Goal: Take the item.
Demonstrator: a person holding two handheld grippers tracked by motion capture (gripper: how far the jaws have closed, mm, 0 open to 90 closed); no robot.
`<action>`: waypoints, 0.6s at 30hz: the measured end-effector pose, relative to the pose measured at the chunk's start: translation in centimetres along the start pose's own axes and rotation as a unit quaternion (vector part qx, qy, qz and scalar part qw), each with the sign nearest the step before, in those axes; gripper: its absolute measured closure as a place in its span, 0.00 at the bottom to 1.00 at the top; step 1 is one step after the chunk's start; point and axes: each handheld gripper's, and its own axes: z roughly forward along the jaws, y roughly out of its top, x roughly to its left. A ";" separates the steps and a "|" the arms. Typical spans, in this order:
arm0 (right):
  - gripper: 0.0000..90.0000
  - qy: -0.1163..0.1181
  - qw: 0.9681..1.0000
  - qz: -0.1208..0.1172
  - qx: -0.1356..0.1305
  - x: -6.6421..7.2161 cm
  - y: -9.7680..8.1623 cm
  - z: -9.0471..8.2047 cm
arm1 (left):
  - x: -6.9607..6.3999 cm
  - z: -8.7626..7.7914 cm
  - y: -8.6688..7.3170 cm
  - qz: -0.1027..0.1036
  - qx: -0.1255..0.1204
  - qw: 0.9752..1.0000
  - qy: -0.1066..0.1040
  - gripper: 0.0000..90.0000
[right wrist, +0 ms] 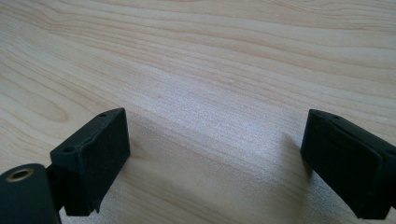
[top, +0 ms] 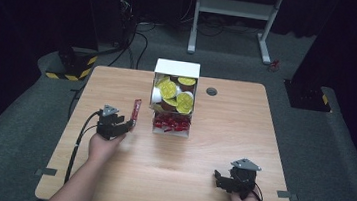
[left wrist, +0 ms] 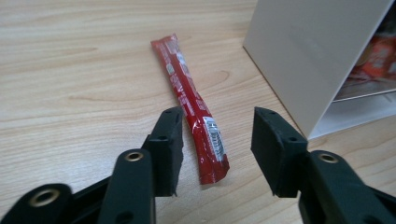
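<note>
A long red sachet [top: 136,110] lies flat on the wooden table [top: 169,165], just left of a white open-fronted box [top: 177,68]. My left gripper [top: 128,124] sits at the sachet's near end. In the left gripper view the sachet [left wrist: 194,109] runs away from me, its near end between the parted jaws of my left gripper [left wrist: 217,133] with a gap on each side. The white box wall [left wrist: 303,56] stands to the right. My right gripper [top: 218,177] rests near the table's front right. In the right gripper view its jaws [right wrist: 215,140] stand wide over bare wood.
The box holds yellow-lidded round cups [top: 177,94] above and several red sachets [top: 170,124] on its lower shelf. A dark round grommet [top: 211,91] sits in the tabletop behind the box. A white desk frame [top: 236,8] stands on the floor beyond the table.
</note>
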 end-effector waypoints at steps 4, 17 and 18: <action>0.09 0.000 1.000 0.000 0.000 0.0 0.0 0.0 | 0.0 -0.7 0.3 -0.006 -0.016 1.000 -0.003 0.51; 0.09 0.000 1.000 0.000 0.000 0.0 0.0 0.0 | -0.3 -3.6 0.3 0.015 -0.018 1.000 -0.012 0.46; 0.09 0.000 1.000 0.000 0.000 0.0 0.0 0.0 | -0.4 -3.9 0.3 0.019 -0.017 1.000 -0.012 0.46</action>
